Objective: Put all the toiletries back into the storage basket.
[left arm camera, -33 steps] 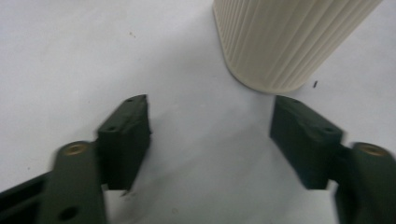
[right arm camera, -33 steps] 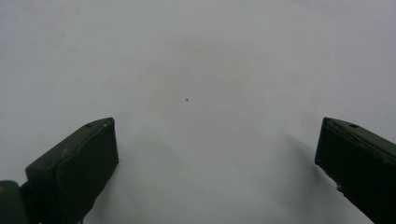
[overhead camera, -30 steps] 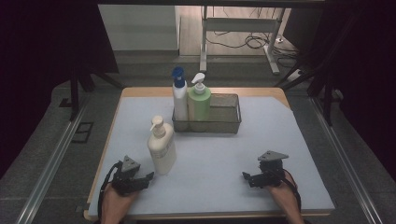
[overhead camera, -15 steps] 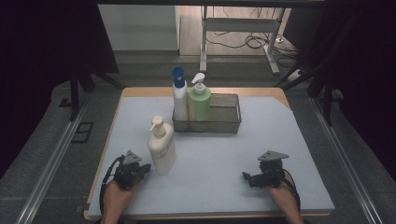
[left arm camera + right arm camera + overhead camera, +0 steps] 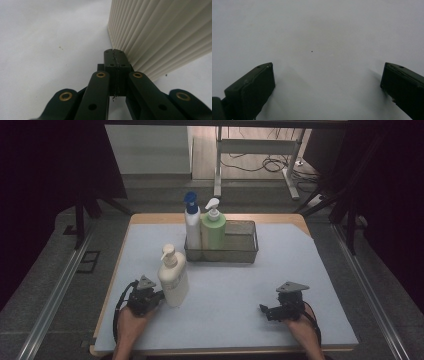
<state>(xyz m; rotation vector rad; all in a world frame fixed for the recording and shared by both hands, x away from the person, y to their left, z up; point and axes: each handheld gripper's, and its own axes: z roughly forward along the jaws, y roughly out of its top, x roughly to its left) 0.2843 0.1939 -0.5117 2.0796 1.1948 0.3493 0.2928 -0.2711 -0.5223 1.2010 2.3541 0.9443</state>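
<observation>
- At the near left of the tabletop [image 5: 300, 265], in the high view, the left claw [image 5: 159, 298] lies low with its tip right against the base of the cream pump bottle [image 5: 173, 281], which stands upright on the pale cover. Farther off from that claw, toward the back, a wire basket [image 5: 240, 251] holds a white bottle with a blue pump [image 5: 192, 227] and a green bottle [image 5: 213, 231], both packed into the basket's left end; its right part is free. Judging by this, two bottles are already stowed and the cream one is left to go in. It is not gripped yet.
- Over on the near right, the right claw [image 5: 265, 310] rests on the cover, well apart from every bottle, with bare cover all around it and the tabletop's front edge close behind the hand.
- In the left gripper view, the left claw [image 5: 115, 60] has its jaws pressed fully together with nothing between them; they have just been closing. The ribbed cream wall of the pump bottle [image 5: 162, 32] rises just beyond and to the right of the tip, at most grazing it. To the claw's left lies open cover.
- In the right gripper view, the right claw [image 5: 327, 82] stands wide apart and empty, only plain cover ahead of it.
</observation>
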